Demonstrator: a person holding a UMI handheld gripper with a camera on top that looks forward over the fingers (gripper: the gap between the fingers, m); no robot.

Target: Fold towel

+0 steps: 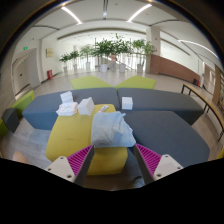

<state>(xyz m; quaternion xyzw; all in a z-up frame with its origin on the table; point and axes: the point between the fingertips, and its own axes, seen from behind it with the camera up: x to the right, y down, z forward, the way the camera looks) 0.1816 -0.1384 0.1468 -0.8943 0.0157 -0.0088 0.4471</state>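
Observation:
A yellow towel [75,135] lies on the grey table [170,130], partly folded, with its near end reaching between my fingers. A crumpled white and pale blue cloth [113,128] lies on top of it, just ahead of the fingers. My gripper [113,162] is open and low over the table's near edge. The left pink pad [80,160] touches the yellow towel's edge. The right pink pad [148,158] stands apart from it with a gap.
Small white boxes stand on the far part of the table: two to the left [67,102] [87,105] and one to the right [126,102]. A green seat [20,102] is at the left. Potted plants [110,48] stand across the hall.

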